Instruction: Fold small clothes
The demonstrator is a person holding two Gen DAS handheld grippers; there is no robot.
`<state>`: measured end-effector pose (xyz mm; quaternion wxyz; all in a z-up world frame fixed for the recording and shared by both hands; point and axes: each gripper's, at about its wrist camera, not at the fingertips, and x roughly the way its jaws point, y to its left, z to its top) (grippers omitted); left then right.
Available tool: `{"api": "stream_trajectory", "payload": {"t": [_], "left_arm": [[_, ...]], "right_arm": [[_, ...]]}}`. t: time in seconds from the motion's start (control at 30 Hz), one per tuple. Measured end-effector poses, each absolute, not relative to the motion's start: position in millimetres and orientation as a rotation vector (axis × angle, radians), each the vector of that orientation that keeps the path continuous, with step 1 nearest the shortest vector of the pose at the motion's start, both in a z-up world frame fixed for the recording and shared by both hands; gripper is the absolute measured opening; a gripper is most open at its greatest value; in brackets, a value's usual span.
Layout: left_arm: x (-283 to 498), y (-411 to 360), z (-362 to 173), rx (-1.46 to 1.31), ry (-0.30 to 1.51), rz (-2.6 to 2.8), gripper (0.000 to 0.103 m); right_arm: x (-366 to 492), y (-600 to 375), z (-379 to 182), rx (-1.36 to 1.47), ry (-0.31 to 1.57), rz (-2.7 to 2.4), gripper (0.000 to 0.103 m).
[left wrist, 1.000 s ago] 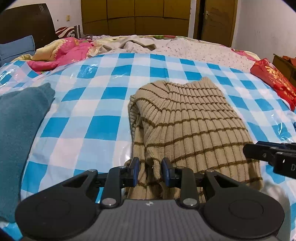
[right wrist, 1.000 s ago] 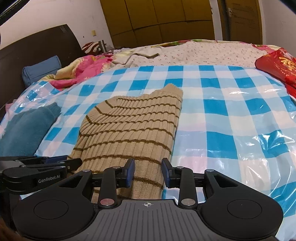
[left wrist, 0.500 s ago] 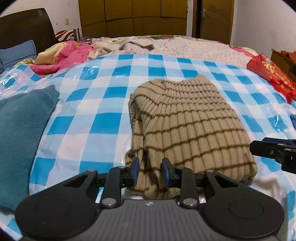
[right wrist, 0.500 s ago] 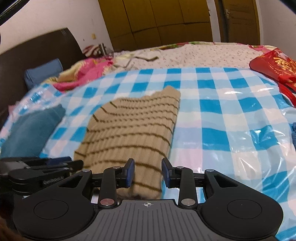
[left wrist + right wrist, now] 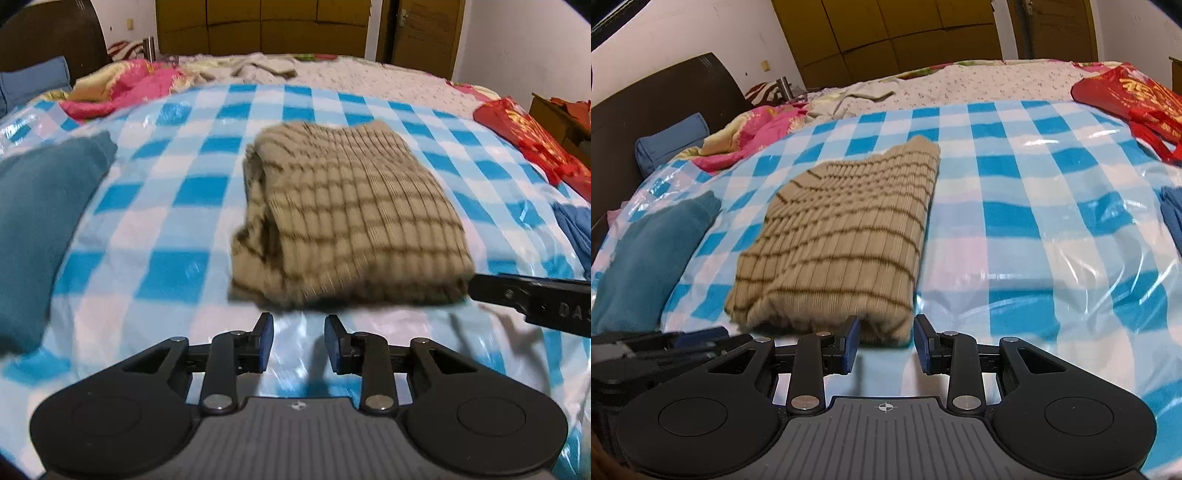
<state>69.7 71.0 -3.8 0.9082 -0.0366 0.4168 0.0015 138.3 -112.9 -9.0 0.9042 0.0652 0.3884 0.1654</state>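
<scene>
striped sweater lies folded on the checkered sheet, this fold judged complete; left gripper and right gripper stand parted, empty, just short of its near edge.

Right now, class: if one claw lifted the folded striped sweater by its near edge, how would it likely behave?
The sweater is soft ribbed knit, so it would probably droop and unfold. Its stacked layers look loose, likely to slide apart. On the glossy plastic sheet it may slip when pushed.
</scene>
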Motion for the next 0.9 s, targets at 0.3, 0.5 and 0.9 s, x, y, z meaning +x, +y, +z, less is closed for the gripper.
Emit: {"api": "stream_trajectory", "payload": {"t": [0.3,0.5,0.9], "left_arm": [[51,55,-9,-0.099,0.875,-0.003,0.068],[42,51,-10,-0.095,0.869,0.03,0.086],[36,44,-7,-0.021,0.845,0.106,0.103]], "right_arm": [[110,-114,-19,0.151,0.821,0.344,0.032],[100,-118,-22,0.145,0.822,0.325,0.033],[83,-112,-24,0.095,0.807,0.332,0.037]]}}
